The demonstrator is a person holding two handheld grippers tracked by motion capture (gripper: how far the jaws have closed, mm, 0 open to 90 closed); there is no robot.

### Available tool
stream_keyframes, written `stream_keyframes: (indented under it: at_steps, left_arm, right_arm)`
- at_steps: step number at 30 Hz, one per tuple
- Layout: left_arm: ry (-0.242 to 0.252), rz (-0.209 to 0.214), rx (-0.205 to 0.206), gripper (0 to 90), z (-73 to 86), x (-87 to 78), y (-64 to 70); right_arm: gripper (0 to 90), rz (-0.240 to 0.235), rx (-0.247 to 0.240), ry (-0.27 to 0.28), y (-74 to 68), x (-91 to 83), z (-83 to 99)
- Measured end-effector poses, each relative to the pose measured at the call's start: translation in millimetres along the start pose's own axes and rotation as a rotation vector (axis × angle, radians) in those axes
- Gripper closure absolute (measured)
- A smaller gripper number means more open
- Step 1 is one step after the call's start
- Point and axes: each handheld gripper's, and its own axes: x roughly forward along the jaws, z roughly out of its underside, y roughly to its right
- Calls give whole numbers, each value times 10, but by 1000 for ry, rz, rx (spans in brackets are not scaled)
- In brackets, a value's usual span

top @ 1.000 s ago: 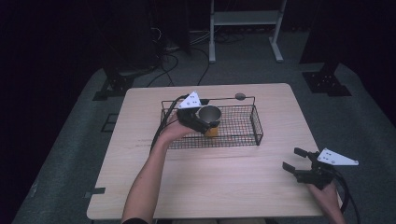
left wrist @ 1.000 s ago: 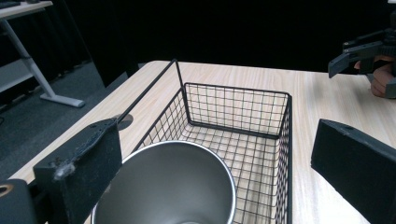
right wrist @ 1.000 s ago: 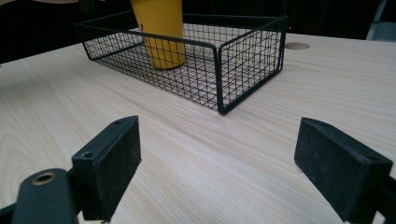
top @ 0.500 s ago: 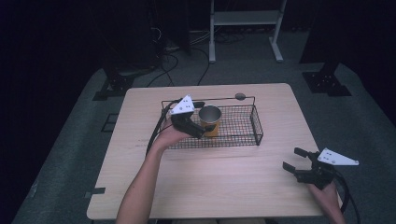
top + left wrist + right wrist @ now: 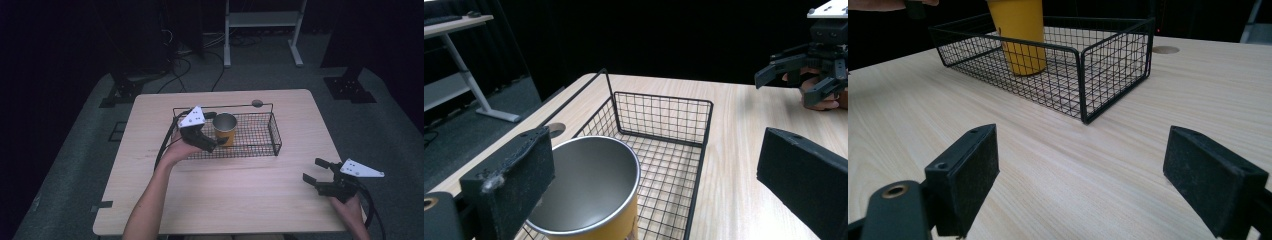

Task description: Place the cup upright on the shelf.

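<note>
Yellow cup [image 5: 225, 129] standing upright in wire basket [image 5: 260, 148] on worktop [image 5: 240, 200]. L claw [image 5: 214, 145] hovering beside cup, jaws gaping wide, gripping nothing. R claw [image 5: 314, 171] sitting well apart, also spread wide

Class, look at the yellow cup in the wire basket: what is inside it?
The yellow cup stands upright in the wire basket. Its bare metal inner wall shows, with no contents; the left tool's near pad hides part of the bottom.

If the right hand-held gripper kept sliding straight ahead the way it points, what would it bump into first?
Probably the near corner of the wire basket, after open tabletop. The yellow cup stands farther inside, left of the line.
</note>
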Motion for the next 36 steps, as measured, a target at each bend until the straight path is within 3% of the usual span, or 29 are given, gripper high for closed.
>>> stream_keyframes:
  at_steps: [36]
  left_arm:
    - [41, -12, -8, 14, 153, -295, 342]
  right_arm:
    - [136, 0, 2, -1, 0, 1, 0]
